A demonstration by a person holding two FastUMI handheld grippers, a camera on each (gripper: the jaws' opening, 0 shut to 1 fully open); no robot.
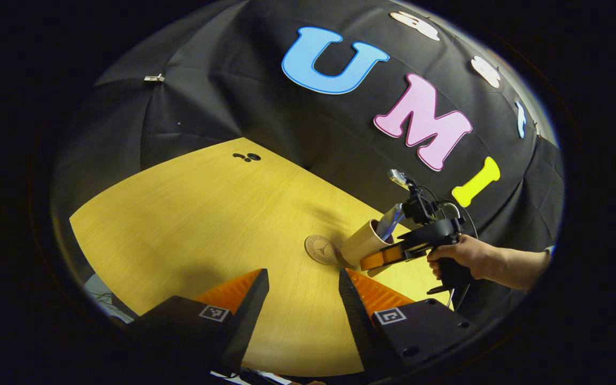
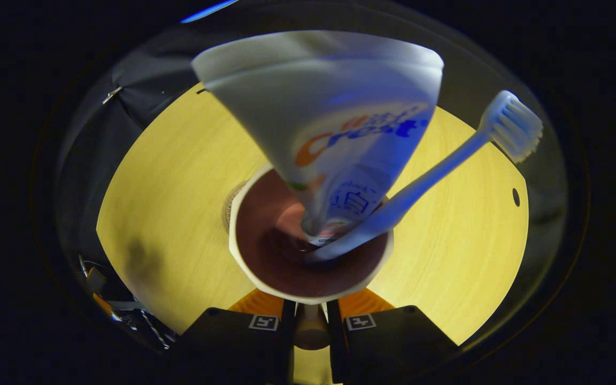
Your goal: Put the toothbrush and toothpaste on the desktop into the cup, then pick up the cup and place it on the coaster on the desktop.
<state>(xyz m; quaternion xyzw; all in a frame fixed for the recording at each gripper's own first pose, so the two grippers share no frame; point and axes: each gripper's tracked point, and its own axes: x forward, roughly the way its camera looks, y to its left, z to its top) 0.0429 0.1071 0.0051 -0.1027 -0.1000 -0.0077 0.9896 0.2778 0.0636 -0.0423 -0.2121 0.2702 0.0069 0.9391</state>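
A beige cup [image 1: 362,243] with a brown inside [image 2: 286,251] leans just right of the round wooden coaster [image 1: 321,249]. Only a sliver of the coaster [image 2: 228,206] peeks out behind the cup's rim in the right gripper view. A white toothpaste tube [image 2: 335,133] and a white toothbrush [image 2: 511,125] stand in the cup, and their tops [image 1: 393,214] stick out. My right gripper [image 2: 310,323] is shut on the cup's handle, and it appears in the left gripper view [image 1: 388,256] held by a hand [image 1: 466,256]. My left gripper [image 1: 302,299] hangs open over the near part of the table with nothing between its fingers.
The yellow wooden table [image 1: 190,224] stretches left and far from the coaster, with small black marks [image 1: 246,156] near its far corner. A small hole [image 2: 516,197] sits at the table's right side. Cables and clutter [image 2: 99,289] lie past the table's edge.
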